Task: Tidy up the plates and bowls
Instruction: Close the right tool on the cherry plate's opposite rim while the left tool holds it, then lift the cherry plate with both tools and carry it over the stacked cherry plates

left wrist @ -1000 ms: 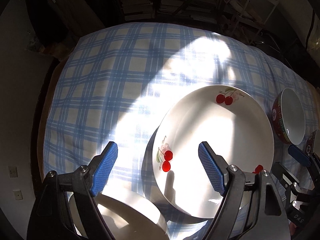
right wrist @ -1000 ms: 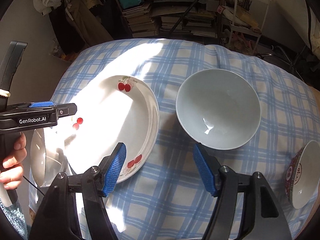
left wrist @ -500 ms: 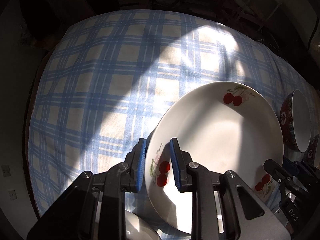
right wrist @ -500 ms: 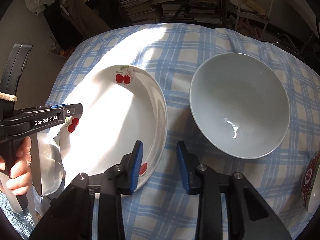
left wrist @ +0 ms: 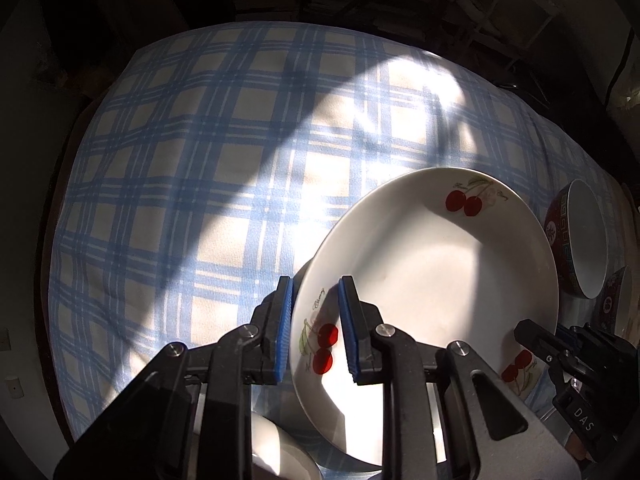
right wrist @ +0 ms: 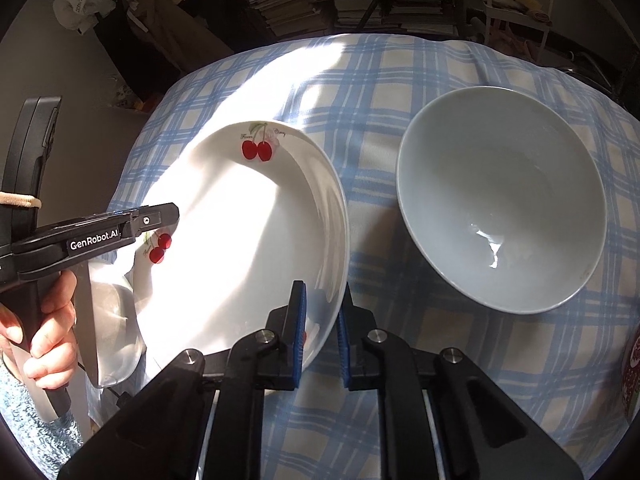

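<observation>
Change since a second ago: both grippers, then wide open, now clamp the plate's rim.
Left gripper [left wrist: 314, 328]: closed on plate [left wrist: 432, 264] at its near-left rim, over a cherry print; side reads "GenRobot.AI" in the right view.
Right gripper [right wrist: 321, 334]: closed on the plate's [right wrist: 240, 240] near-right rim; "DAS" legible on it in the left view.
Plate: white, cherry motifs with small script, left rim tilted up off the plaid-clothed worktop [left wrist: 180, 184].
Grey bowl [right wrist: 500, 208]: upright, right of plate.
Red bowl [left wrist: 580, 240]: far right, tilted toward the plate.
</observation>
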Demonstrator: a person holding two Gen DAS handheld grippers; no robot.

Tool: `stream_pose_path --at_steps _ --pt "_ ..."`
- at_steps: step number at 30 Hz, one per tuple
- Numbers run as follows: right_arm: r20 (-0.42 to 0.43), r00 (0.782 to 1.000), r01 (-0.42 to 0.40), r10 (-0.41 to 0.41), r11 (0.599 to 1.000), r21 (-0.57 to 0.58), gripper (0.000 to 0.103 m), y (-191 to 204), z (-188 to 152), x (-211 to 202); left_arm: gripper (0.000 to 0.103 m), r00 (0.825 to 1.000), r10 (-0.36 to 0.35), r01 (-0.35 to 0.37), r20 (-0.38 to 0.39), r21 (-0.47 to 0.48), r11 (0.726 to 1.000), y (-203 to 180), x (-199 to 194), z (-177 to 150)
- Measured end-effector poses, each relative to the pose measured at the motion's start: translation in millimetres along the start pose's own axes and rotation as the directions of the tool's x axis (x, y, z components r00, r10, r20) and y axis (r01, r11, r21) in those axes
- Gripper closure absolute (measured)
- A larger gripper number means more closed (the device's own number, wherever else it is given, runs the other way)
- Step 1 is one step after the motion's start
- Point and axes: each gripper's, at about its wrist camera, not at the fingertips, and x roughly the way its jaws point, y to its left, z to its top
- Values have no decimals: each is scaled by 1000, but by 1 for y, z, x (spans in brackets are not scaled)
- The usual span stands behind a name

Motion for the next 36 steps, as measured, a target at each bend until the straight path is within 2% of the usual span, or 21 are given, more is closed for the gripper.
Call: stream_pose_path --at_steps 5,15,20,36 --pt "9 1000 -10 10 999 33 89 -9 -8 -10 82 1000 12 -12 5 33 999 -11 -11 -15" --pt "31 999 10 -10 1000 6 89 -11 -30 -46 82 1000 6 -8 24 68 998 -33 -42 -42" --pt "57 998 19 -19 1000 5 89 -16 -44 -72 82 999 -30 26 41 75 997 -48 -61 -51" --pt "120 990 63 -69 997 53 89 -51 -102 -144 82 994 -73 59 78 162 985 -118 -109 -108"
